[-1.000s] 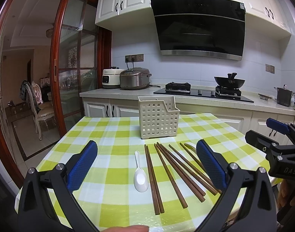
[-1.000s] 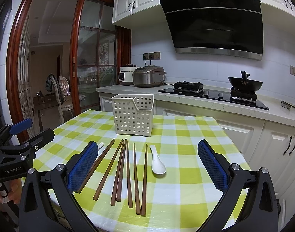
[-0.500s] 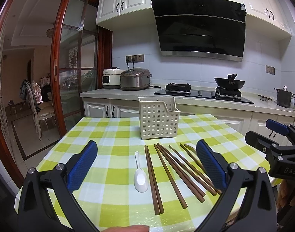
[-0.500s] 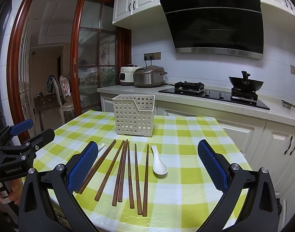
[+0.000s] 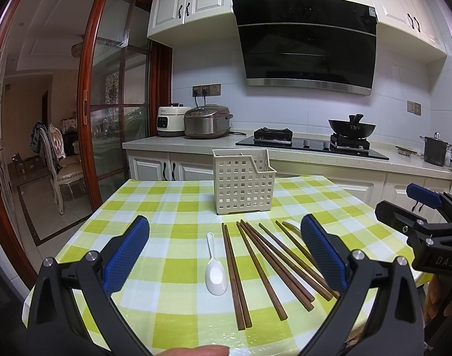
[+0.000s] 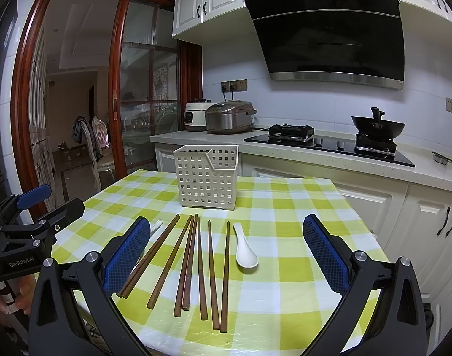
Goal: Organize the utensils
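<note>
Several brown chopsticks lie side by side on the green-checked table, also in the right wrist view. A white spoon lies left of them. A second white spoon lies at their right end. A cream slotted utensil holder stands upright behind them, and also shows in the right wrist view. My left gripper is open above the near table edge, empty. My right gripper is open, empty, to the right of the left one.
The kitchen counter behind holds two rice cookers, a gas hob with a wok and a pot. A glass sliding door and a chair are at the left. The table's right edge is near white cabinets.
Both grippers have drifted very slightly; the view is almost the same. Nothing on the table has moved.
</note>
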Tool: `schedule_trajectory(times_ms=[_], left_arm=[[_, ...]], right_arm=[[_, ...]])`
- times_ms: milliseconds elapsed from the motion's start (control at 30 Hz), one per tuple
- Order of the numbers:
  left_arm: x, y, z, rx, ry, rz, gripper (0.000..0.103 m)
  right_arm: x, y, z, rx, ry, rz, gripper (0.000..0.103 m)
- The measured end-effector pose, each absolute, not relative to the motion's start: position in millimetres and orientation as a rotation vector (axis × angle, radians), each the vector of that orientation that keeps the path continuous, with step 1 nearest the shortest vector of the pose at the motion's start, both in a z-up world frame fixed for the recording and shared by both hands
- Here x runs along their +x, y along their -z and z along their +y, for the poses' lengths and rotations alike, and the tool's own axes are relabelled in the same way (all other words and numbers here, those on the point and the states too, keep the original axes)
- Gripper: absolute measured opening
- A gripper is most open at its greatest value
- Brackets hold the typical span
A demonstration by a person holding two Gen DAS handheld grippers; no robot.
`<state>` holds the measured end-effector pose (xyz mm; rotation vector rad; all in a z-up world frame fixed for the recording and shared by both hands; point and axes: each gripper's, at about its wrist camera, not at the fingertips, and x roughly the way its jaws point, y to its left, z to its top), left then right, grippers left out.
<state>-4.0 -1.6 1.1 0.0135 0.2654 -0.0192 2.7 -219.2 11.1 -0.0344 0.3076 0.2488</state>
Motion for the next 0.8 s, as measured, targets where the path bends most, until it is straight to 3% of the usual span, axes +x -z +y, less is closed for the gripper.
schedule_trajectory(times_ms=[800], left_arm=[[-3.9,-0.4,-3.2,0.014,0.018,0.265,0.099]], right_arm=[[3.7,-9.8,-219.8,-0.027,-0.249,0.309,0.096]])
